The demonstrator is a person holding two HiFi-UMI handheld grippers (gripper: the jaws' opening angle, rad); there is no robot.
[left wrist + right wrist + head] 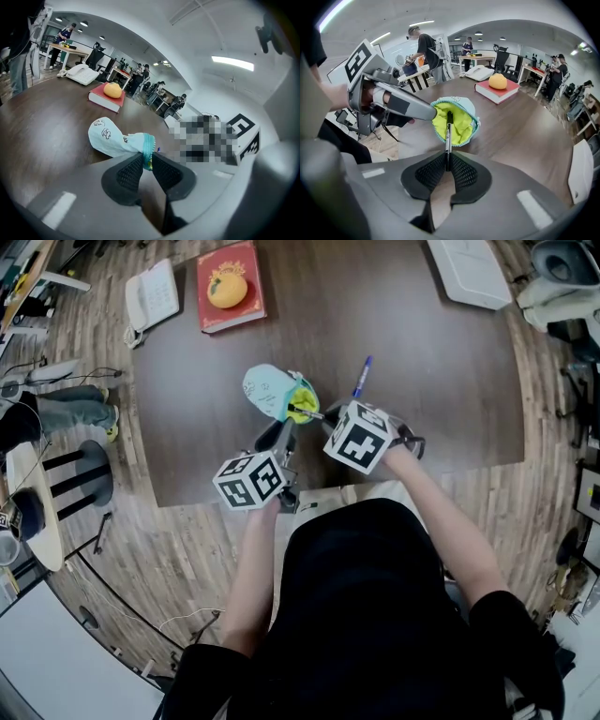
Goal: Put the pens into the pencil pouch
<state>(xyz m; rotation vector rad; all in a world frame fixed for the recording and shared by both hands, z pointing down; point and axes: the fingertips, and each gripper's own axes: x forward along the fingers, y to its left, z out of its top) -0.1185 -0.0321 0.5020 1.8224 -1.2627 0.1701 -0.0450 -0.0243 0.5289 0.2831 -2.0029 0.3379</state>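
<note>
A light blue pencil pouch [272, 390] with a yellow-green lining lies on the dark table, its mouth held open toward me. My left gripper [146, 159] is shut on the pouch [112, 138] at its teal rim. My right gripper [447, 165] is shut on a black pen [448, 136], whose tip points into the pouch's [461, 123] yellow opening. In the head view the black pen [305, 412] sits at the pouch mouth, between the left gripper [281, 442] and the right gripper [323, 418]. A blue pen [362, 377] lies on the table to the right.
A red book [230, 287] with an orange on it and a white telephone [152, 296] lie at the far side of the table [422, 381]. A white flat thing [469, 270] rests at the far right. People and desks fill the room behind.
</note>
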